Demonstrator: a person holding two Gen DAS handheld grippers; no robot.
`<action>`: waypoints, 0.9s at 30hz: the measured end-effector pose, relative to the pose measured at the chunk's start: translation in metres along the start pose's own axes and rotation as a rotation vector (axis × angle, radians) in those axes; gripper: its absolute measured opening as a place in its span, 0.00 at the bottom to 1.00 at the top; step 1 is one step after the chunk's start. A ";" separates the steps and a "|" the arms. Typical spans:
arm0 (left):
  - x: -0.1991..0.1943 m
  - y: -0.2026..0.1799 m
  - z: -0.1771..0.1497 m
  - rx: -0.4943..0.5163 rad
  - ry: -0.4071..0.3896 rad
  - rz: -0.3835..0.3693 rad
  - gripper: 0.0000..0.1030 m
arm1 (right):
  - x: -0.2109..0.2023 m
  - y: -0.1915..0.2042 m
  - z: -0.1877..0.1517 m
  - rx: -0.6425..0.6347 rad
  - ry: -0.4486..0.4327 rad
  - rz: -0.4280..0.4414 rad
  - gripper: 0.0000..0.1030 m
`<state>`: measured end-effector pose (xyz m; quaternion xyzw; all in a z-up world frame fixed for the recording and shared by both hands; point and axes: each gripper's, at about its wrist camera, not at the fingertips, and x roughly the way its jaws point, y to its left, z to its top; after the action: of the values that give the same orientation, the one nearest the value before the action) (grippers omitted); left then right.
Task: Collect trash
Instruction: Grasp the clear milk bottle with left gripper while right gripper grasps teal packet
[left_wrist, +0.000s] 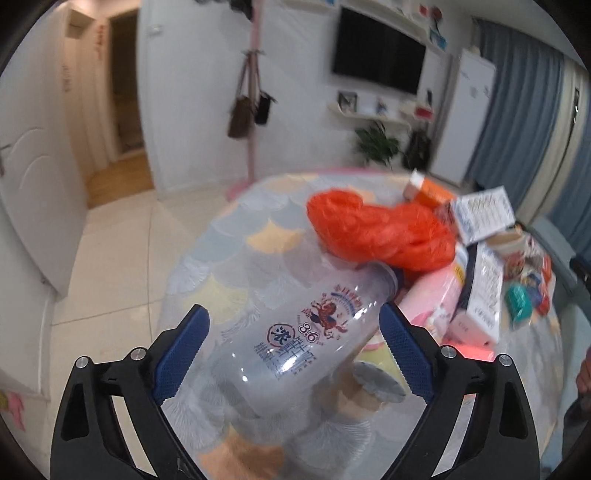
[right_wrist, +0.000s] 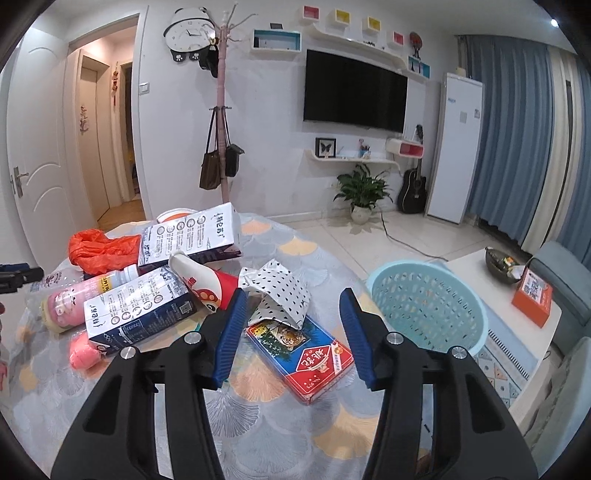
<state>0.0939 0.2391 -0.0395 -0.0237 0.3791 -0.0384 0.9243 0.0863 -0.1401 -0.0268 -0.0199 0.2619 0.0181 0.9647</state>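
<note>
A clear plastic bottle (left_wrist: 295, 343) with a printed label lies on its side on the round table (left_wrist: 236, 229). My left gripper (left_wrist: 293, 309) is open wide around the bottle, and its pads (left_wrist: 181, 354) do not press on it. Behind the bottle is a crumpled orange plastic bag (left_wrist: 373, 229). My right gripper (right_wrist: 293, 293) is open over a red-and-blue card box (right_wrist: 306, 362) and a dotted paper bag (right_wrist: 277, 295). The frames show no grip on either. To the left lie two milk cartons (right_wrist: 136, 310), a pink bottle (right_wrist: 74, 299) and a red-and-white paper cup (right_wrist: 207, 280).
A light blue plastic basket (right_wrist: 424, 302) stands on the floor just right of the table. Beyond it is a low white table (right_wrist: 517, 295) with an orange box and a bowl. A pink coat stand (right_wrist: 221, 147) rises behind the table. A hand (left_wrist: 583, 373) shows at the right edge.
</note>
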 end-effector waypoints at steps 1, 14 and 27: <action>0.006 -0.001 0.000 0.015 0.024 -0.006 0.87 | 0.002 0.000 0.000 0.000 0.005 -0.001 0.47; 0.035 -0.037 -0.012 0.132 0.227 -0.072 0.77 | 0.030 -0.015 -0.001 0.035 0.074 0.028 0.48; 0.017 -0.036 -0.032 -0.024 0.143 -0.056 0.52 | 0.051 0.020 -0.016 0.027 0.222 0.239 0.57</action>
<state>0.0811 0.2016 -0.0713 -0.0426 0.4438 -0.0613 0.8930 0.1209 -0.1196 -0.0673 0.0226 0.3676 0.1268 0.9210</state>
